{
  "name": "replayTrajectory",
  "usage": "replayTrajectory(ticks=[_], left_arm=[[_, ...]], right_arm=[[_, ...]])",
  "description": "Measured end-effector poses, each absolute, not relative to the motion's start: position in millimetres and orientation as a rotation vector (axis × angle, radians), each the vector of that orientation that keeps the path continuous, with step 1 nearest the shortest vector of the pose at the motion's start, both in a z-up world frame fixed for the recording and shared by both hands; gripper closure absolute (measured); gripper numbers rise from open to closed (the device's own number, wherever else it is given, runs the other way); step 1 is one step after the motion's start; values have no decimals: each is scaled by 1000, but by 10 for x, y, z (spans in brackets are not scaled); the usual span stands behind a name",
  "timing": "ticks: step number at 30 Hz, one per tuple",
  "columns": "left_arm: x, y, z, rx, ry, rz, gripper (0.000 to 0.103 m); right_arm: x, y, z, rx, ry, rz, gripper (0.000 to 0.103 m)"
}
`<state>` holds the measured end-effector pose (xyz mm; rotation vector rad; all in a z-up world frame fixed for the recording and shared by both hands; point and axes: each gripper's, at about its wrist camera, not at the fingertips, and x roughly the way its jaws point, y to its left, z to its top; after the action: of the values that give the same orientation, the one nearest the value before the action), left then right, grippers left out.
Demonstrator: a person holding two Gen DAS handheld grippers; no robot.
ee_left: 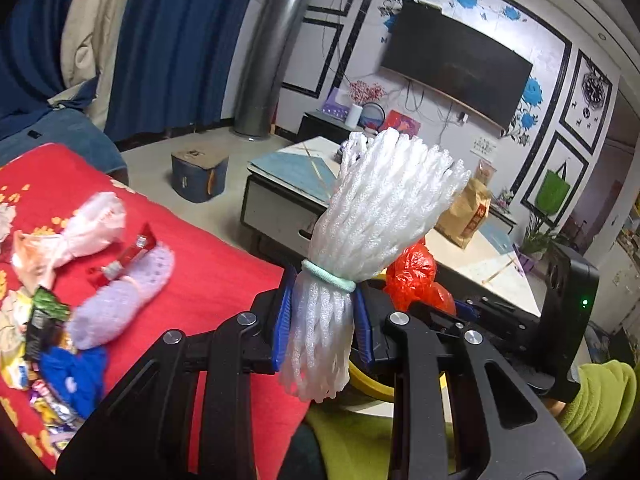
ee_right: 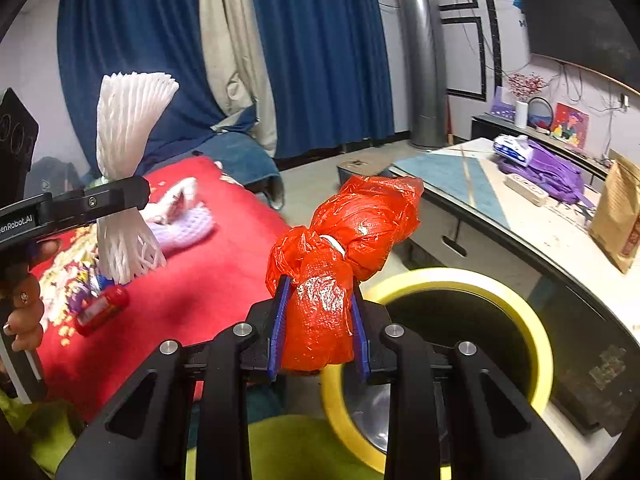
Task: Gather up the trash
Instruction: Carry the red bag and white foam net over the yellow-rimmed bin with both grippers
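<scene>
Fingers (ee_left: 280, 320) clamped on light, squashy foam netting (ee_left: 360, 232) below its band, right fingers (ee_right: 278, 328) pinching crinkly, slippery red bag (ee_right: 344, 248) under its knot, bin (ee_right: 460, 280) at four o'clock.

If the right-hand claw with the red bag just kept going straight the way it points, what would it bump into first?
Probably nothing soon. The right gripper, shut on the red plastic bag, points over open floor toward the blue curtain. The yellow-rimmed bin sits below and to its right, off that line. Depth is unclear.
</scene>
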<state>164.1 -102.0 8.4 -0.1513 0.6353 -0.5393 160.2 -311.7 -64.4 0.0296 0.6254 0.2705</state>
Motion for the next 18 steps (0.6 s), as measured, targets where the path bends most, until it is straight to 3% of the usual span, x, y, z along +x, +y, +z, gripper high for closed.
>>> replayTrajectory(ticks=[18], left_arm=[[2011,-1918,-394,-16,785,-581,82]], right_arm=[[1522,-3712,-967,61,738,154,75]])
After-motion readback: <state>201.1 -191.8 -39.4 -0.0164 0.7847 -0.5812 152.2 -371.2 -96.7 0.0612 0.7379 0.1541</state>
